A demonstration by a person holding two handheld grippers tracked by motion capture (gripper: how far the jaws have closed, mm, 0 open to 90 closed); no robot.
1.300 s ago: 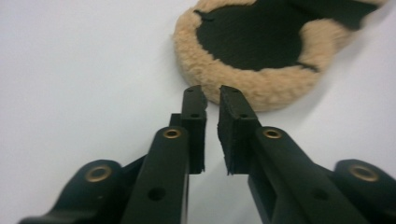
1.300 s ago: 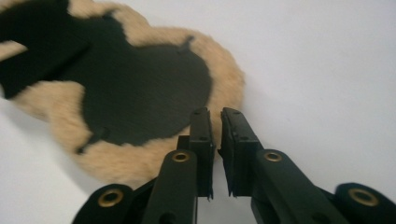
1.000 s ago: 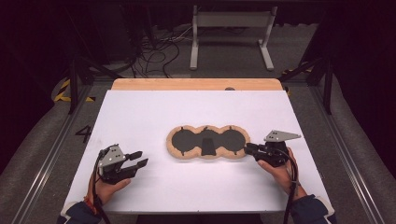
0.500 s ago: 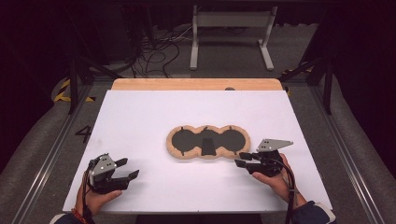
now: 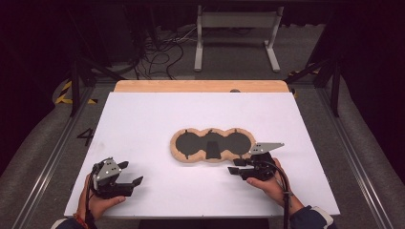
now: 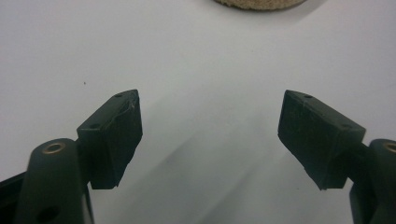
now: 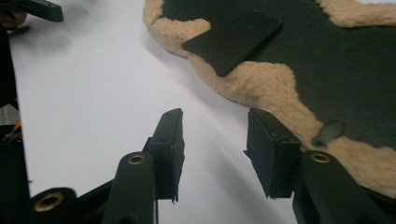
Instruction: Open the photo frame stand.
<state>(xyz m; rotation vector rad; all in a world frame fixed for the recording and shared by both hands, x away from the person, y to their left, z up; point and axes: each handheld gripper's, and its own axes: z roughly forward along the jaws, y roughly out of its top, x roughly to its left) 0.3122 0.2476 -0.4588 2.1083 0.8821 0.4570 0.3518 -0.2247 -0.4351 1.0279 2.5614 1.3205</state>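
Observation:
A three-lobed black pad with a tan fleece rim (image 5: 212,145) lies flat in the middle of the white table. In the right gripper view its fleece edge (image 7: 261,84) and a black flap (image 7: 233,39) sit just beyond my jaws. My right gripper (image 5: 234,166) hovers at the pad's near right edge, open, its jaws (image 7: 215,130) having just been opening with only bare table between them. My left gripper (image 5: 133,172) is near the front left corner, far from the pad. Its jaws (image 6: 210,126) have just been opening wide and hold nothing.
The white board (image 5: 143,124) has a wooden strip (image 5: 200,86) along its far edge. Behind the table stand a metal frame (image 5: 236,28) and loose cables (image 5: 162,47) on the floor. Metal rails (image 5: 45,162) run along both sides.
The right gripper has slid left and toward the near edge, off the pad's right end, and its jaws have spread. The left gripper's jaws have spread wider, with its hand nearly in place.

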